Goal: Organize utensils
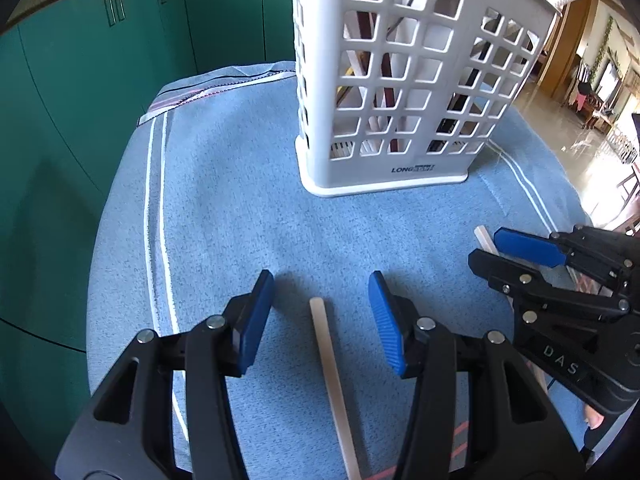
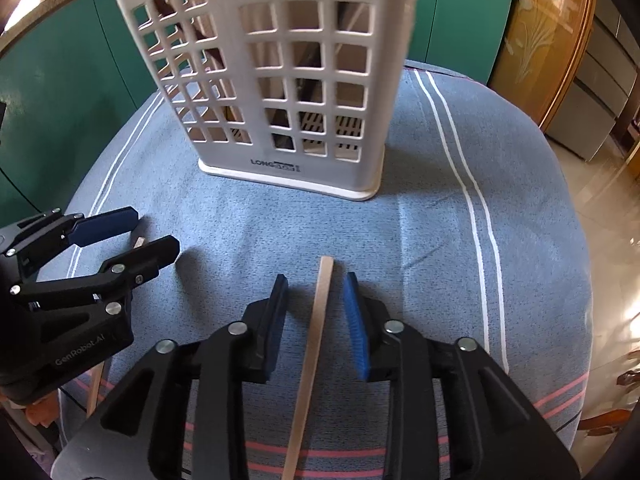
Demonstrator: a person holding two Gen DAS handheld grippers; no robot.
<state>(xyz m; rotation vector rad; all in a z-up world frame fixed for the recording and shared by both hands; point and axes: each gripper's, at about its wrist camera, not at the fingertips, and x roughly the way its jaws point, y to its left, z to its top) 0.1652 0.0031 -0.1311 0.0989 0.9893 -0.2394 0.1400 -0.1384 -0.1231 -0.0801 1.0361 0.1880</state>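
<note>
Two pale chopsticks lie flat on the blue cloth in front of a white lattice utensil holder (image 1: 400,100) (image 2: 280,80), which has dark and pale utensils standing in it. My left gripper (image 1: 321,280) (image 2: 154,232) is open and straddles one chopstick (image 1: 332,368), with a clear gap on each side. My right gripper (image 2: 316,280) (image 1: 486,246) is open around the other chopstick (image 2: 314,340). Its blue pads stand close to the stick without pressing on it. Both grippers point down at the cloth, side by side.
The blue cloth (image 1: 240,200) with white and pink stripes covers a rounded table. Green cabinets (image 1: 100,60) stand behind and to the left. The table edge drops to a shiny floor (image 2: 600,184) on the right. A fingertip (image 1: 594,420) shows under the right gripper.
</note>
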